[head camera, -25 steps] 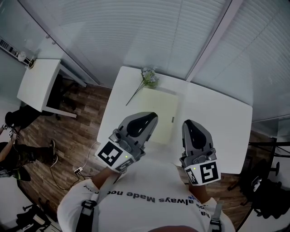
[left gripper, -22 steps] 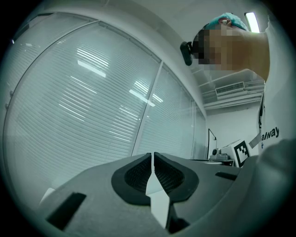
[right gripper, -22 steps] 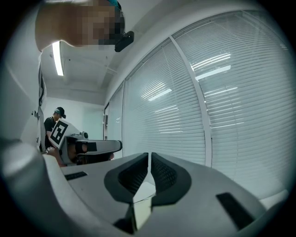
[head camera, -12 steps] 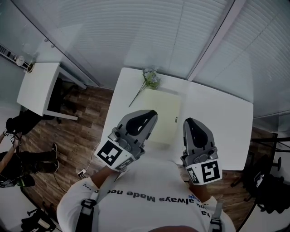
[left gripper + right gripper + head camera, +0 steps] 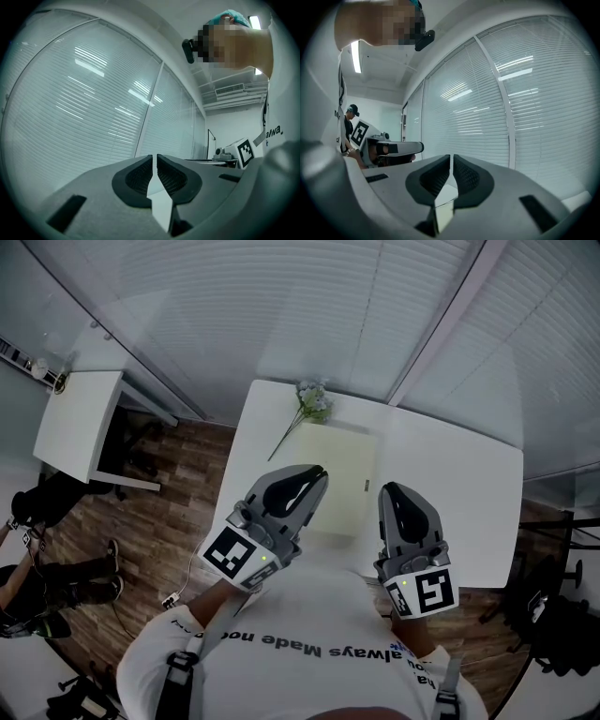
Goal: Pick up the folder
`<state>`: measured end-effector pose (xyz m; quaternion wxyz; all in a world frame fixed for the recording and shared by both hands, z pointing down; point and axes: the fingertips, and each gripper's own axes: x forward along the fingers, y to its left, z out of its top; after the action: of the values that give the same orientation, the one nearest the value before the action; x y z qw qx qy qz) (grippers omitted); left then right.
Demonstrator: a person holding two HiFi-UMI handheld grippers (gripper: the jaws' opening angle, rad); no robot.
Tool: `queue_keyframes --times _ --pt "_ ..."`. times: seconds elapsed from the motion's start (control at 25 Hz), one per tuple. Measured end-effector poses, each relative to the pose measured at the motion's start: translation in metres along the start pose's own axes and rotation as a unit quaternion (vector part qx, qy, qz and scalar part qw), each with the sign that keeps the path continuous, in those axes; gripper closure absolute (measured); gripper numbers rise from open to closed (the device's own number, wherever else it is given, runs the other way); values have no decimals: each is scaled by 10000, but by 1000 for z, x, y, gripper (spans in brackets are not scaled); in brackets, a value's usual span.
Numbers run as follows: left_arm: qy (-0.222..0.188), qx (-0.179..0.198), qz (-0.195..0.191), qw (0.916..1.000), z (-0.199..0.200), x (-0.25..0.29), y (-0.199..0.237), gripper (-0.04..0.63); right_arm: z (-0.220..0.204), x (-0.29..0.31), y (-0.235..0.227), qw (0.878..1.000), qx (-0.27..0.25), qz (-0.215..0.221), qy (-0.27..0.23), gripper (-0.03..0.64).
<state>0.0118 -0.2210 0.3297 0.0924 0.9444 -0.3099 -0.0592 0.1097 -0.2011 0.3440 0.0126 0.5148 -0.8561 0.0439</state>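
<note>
Ahead of both shut jaws, the folder (image 5: 339,479) lies untouched.

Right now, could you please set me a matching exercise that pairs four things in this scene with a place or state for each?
Things:
1. folder
2. flower sprig
3. left gripper
4. side table

Places or states:
A. stands apart at the far left of the head view
B. jaws shut, nothing between them
C. lies flat in the middle of the white table
D. lies at that table's far edge

Pairs: 1-C, 2-D, 3-B, 4-A
</note>
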Motion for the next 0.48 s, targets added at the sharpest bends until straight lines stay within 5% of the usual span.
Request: queue_keyframes --times 0.48 --pt "222 -243 93 9994 -24 1 14 520 -24 8 -7 9995 150 81 254 570"
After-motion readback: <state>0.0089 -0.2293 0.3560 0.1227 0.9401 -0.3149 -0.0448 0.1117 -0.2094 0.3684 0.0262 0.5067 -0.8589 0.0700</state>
